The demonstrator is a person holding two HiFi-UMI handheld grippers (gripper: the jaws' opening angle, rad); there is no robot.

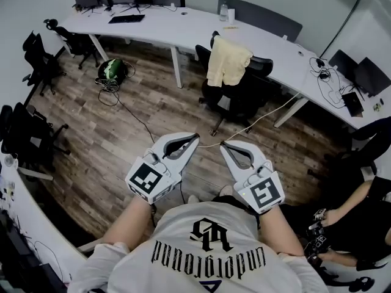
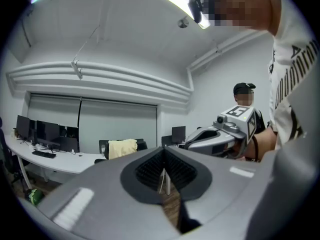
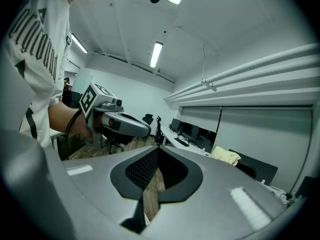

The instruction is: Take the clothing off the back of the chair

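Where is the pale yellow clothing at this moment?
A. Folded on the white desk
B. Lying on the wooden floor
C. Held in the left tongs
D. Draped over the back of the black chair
D: the pale yellow clothing hangs over the back of the black chair by the white desk, while the left tongs and right tongs are shut, empty and well apart from it.
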